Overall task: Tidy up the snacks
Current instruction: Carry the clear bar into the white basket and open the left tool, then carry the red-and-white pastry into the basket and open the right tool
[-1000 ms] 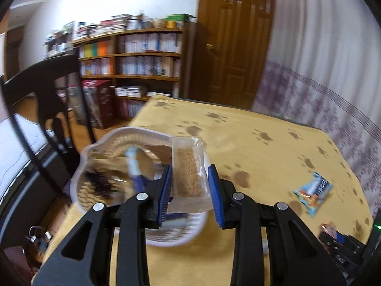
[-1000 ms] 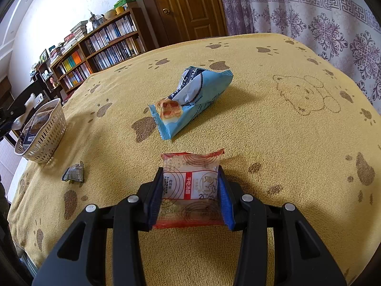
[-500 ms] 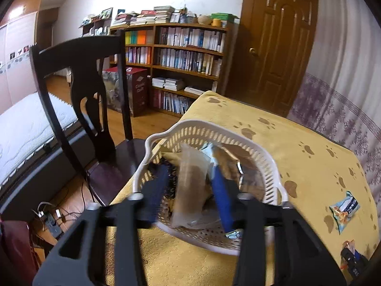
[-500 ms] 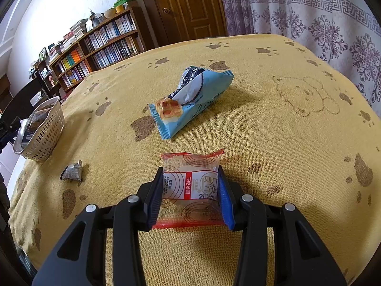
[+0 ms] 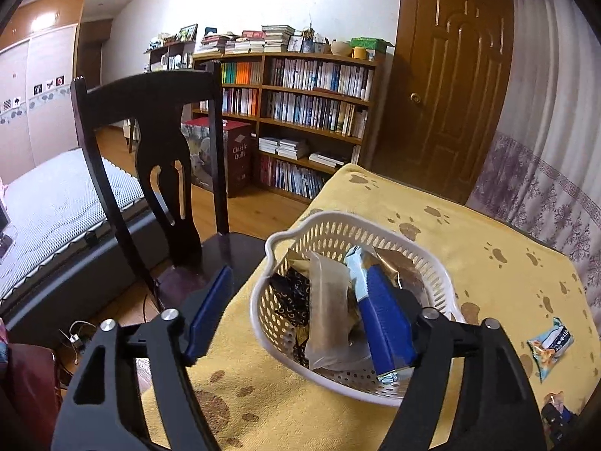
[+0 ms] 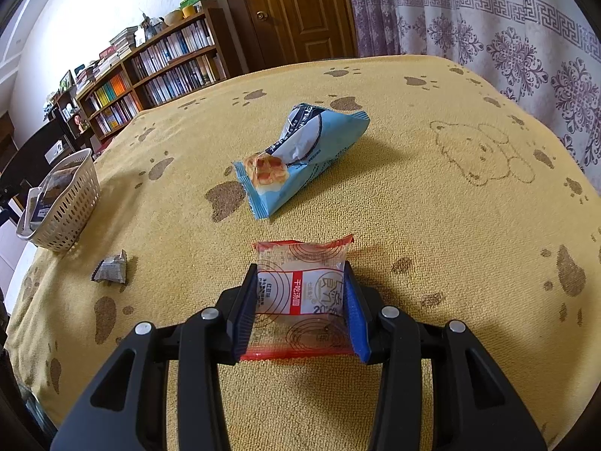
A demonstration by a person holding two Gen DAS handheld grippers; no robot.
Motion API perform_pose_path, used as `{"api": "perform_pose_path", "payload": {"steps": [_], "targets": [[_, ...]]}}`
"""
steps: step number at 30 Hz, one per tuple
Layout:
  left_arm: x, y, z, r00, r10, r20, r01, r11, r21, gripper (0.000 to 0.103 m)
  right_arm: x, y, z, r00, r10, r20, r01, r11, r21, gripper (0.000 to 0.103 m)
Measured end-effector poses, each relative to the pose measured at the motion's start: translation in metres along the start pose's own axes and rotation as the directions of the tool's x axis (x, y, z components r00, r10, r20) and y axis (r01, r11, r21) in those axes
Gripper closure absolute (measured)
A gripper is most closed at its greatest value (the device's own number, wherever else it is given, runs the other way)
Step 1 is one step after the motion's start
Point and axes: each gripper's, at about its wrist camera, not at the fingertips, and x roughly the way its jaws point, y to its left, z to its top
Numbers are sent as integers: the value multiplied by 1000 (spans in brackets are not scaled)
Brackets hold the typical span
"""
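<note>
On the yellow paw-print tablecloth (image 6: 432, 225):
Hidden: white basket (image 5: 432, 282) is holding overlapping wrappers, too jumbled to count.
Left gripper (image 5: 300, 308): jaws are spreading wide around the basket, holding nothing.
Right gripper (image 6: 298, 312): is clamping one red-edged snack packet (image 6: 302, 282), near the basket's far side.
Loose: one light-blue snack bag (image 6: 300, 161); one small grey wrapper (image 6: 110, 267) beside the basket.
Room: bookshelf (image 5: 300, 112), dark chair (image 5: 157, 158), door (image 5: 454, 75).

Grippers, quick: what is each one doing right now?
Left gripper: jaws open, holding nothing, over the white basket.
Right gripper: jaws shut on the red-edged snack packet, low over the yellow tablecloth.
</note>
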Motion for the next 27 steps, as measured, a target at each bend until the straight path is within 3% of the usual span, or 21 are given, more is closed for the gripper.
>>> {"api": "perform_pose_path", "payload": {"steps": [8,11,18,27], "targets": [[-14,2,5,999,-32,30,33,999,-12,9,-1,2,0,1000,-11,0,11,1000,-3,61],[-20,5,6,999,-24,43,25,999,-22,8,-2,4,1,1000,-26,-2,26,1000,-10,62],[-19,16,9,998,-35,46,38,998,-53,8,-14,18,10,1000,24,12,-24,1000,0,62],[-29,35,16,997,-19,77,27,995,-96,8,-18,87,36,988,150,35,-145,983,-113,62]]}}
